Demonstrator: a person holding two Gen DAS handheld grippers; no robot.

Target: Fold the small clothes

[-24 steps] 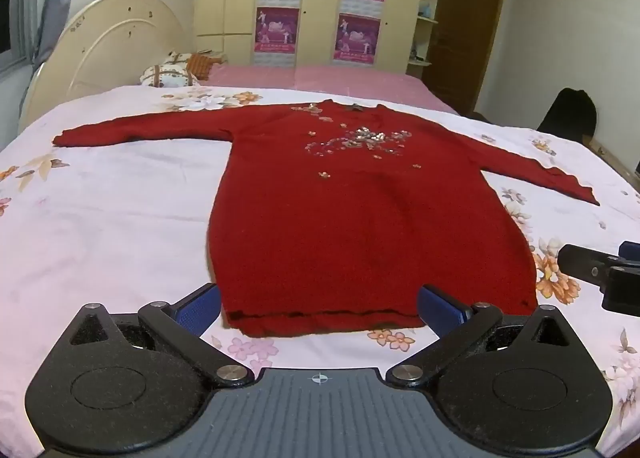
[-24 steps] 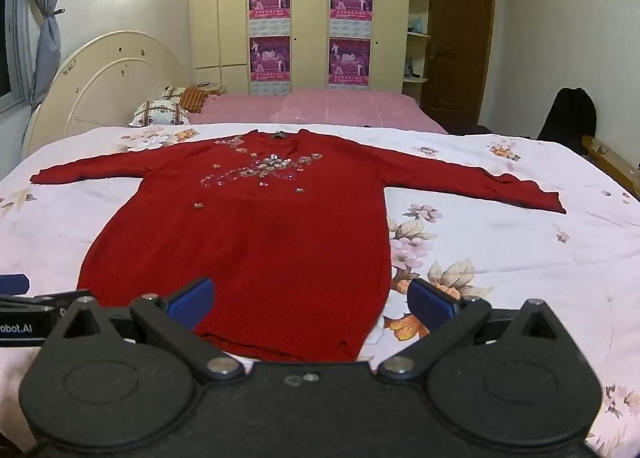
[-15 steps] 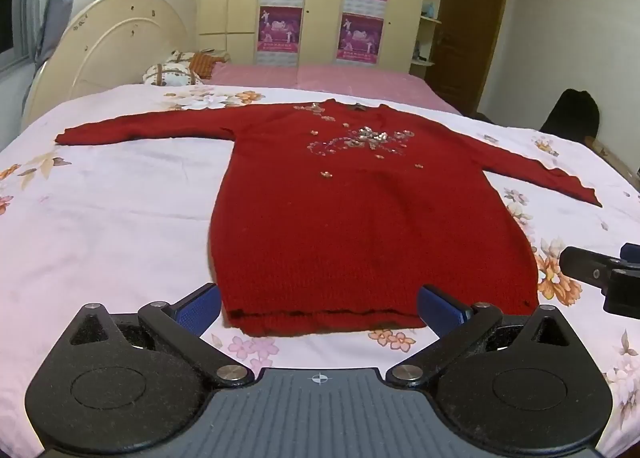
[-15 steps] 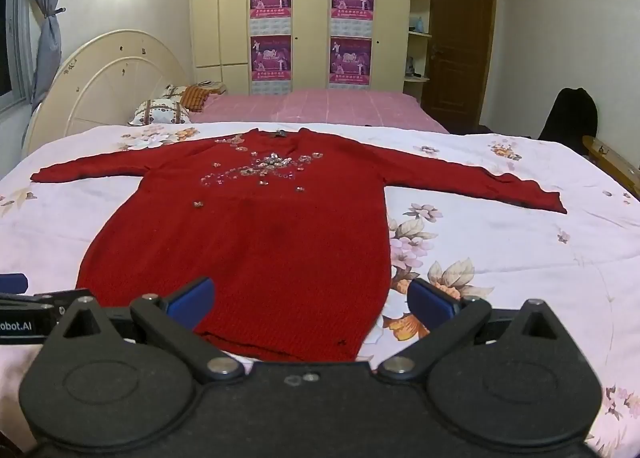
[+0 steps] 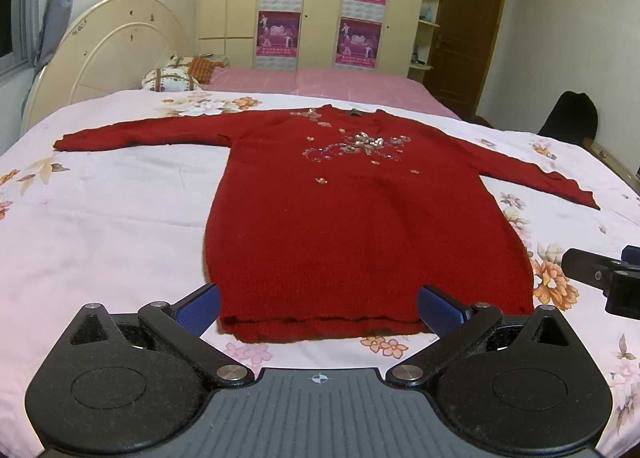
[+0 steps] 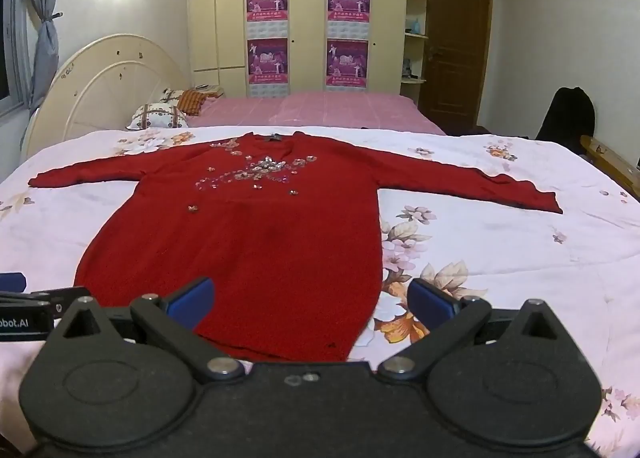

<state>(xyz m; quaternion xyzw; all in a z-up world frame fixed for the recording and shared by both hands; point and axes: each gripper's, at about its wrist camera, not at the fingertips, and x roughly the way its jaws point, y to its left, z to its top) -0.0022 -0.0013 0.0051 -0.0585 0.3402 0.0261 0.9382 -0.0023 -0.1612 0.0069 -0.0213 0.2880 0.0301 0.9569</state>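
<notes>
A red knit sweater dress (image 5: 360,225) with sequin flowers on the chest lies flat on the bed, both sleeves spread out sideways; it also shows in the right wrist view (image 6: 256,250). My left gripper (image 5: 320,304) is open and empty, held just above the hem's left part. My right gripper (image 6: 310,300) is open and empty over the hem's right corner. The right gripper's side shows at the right edge of the left wrist view (image 5: 604,282). The left gripper's side shows at the left edge of the right wrist view (image 6: 28,310).
The sweater lies on a white floral bedspread (image 5: 100,217). A cream headboard (image 5: 104,57) stands at the far left with pillows (image 5: 170,77). A pink bed (image 5: 340,85) lies behind, then wardrobes. A dark chair (image 5: 570,117) stands at the right.
Both grippers have stayed almost still and open; the left wrist view has shifted very slightly. The sweater has not moved.
</notes>
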